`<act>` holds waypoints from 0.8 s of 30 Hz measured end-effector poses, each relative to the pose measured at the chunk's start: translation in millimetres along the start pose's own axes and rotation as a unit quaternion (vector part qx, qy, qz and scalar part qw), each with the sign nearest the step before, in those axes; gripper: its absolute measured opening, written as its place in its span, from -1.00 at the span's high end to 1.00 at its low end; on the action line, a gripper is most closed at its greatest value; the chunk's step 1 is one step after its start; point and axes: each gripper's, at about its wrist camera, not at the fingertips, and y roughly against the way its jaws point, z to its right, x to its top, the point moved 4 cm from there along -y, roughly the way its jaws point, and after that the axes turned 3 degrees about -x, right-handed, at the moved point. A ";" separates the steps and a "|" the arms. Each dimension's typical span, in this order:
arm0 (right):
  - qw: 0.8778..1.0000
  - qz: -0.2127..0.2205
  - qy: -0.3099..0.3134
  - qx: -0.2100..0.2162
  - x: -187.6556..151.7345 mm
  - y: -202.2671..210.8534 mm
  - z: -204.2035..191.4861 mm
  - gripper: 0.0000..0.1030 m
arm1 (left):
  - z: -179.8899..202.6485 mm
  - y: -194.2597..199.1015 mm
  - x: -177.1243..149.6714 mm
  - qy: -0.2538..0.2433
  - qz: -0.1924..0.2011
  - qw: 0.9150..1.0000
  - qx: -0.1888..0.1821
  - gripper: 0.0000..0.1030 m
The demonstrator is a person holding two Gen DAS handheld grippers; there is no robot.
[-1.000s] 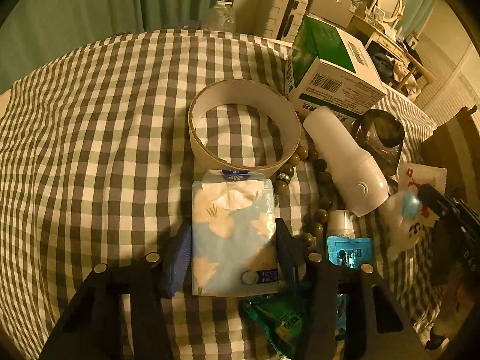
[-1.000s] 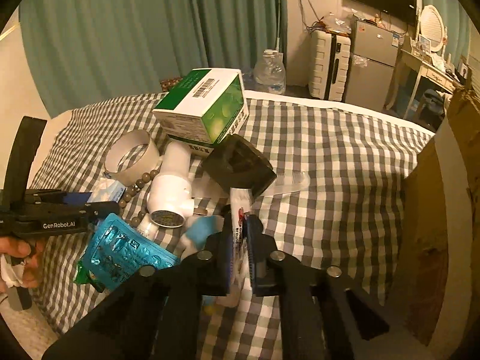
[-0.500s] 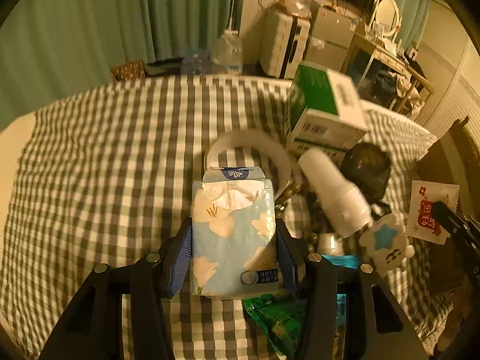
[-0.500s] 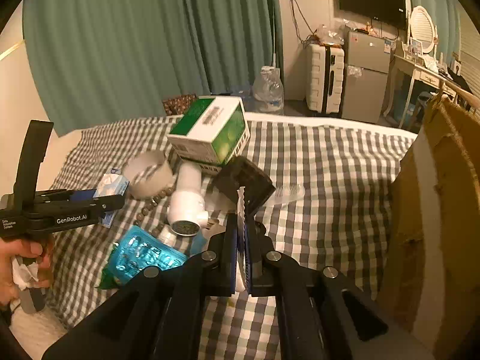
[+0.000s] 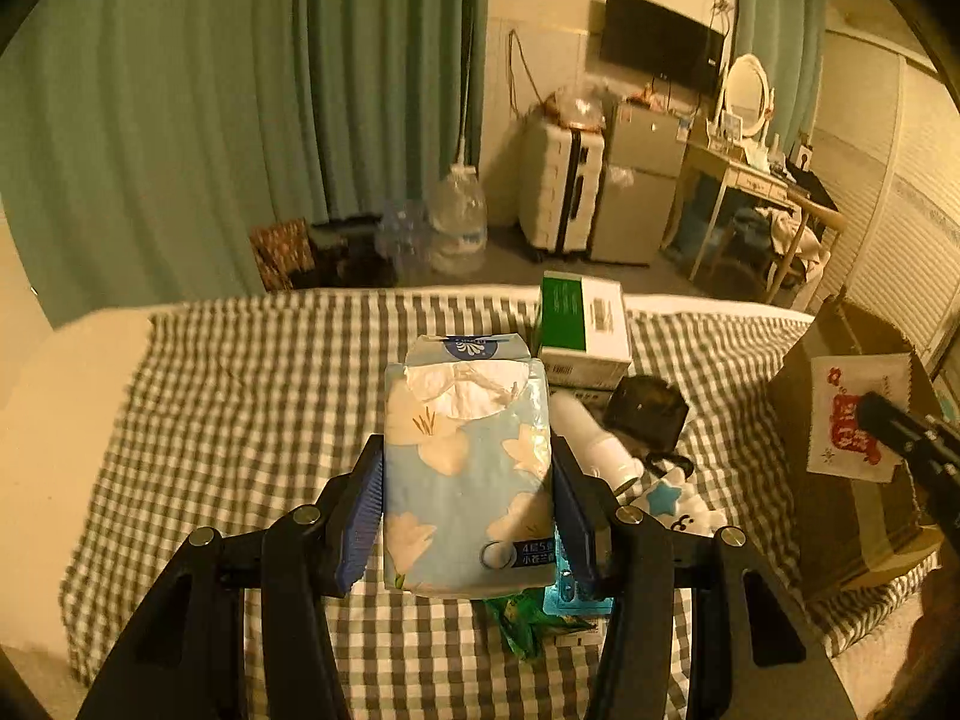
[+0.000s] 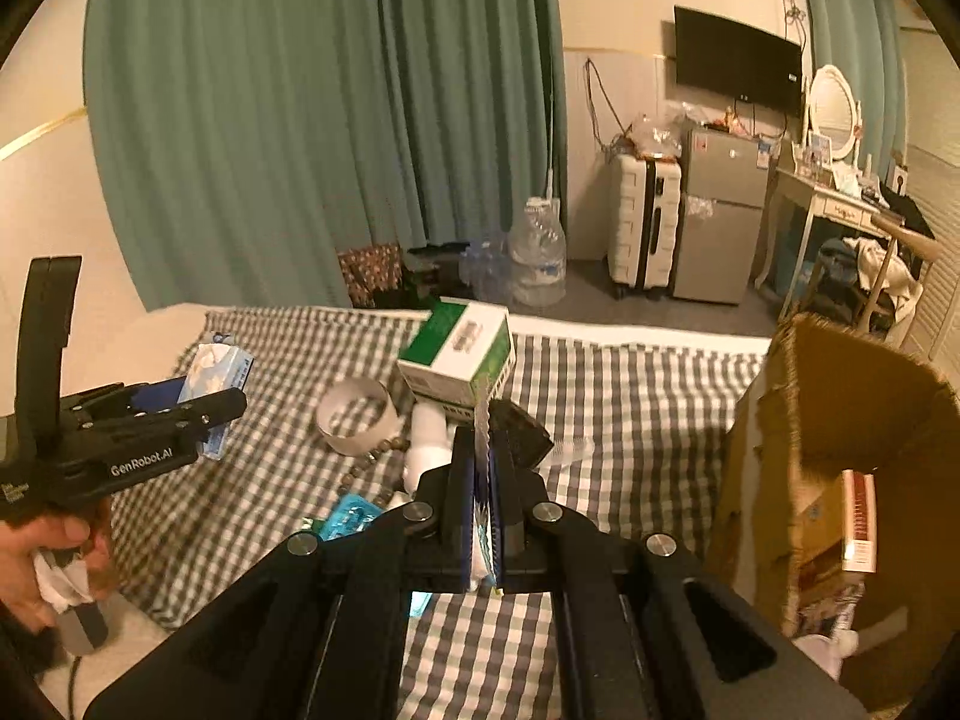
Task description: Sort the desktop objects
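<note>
Right tool (image 6: 480, 516) pinches a thin sachet (image 6: 480, 420) edge-on; box (image 6: 840, 480) sits just right, nearer it. Left tool (image 5: 468, 504) grips tissue pack (image 5: 468, 468), farther left.

You're facing green curtains (image 6: 312, 138) w/ warm dim light glowing. Right of curtains: white suitcase (image 6: 643, 228), then small fridge (image 6: 723, 216), TV (image 6: 737, 60) hanging above, dressing table (image 6: 840, 204) w/ mirror (image 6: 831, 105) standing further right.
</note>
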 end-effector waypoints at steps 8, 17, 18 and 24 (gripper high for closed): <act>0.999 0.040 0.008 0.000 19.4 63.9 -0.9 0.93 | 10.6 57.6 1.2 0.003 0.037 0.999 0.002 -0.03; 0.997 0.081 0.006 -0.007 34.4 127.7 10.9 0.93 | 21.2 116.2 19.4 -0.005 0.070 0.998 0.001 -0.03; 0.996 0.087 0.004 -0.008 34.8 136.2 14.6 0.93 | 24.6 123.4 22.4 -0.008 0.076 0.997 0.000 -0.03; 0.994 0.110 0.004 -0.022 34.8 173.4 33.8 0.93 | 45.4 149.1 32.5 -0.011 0.096 0.995 -0.012 -0.03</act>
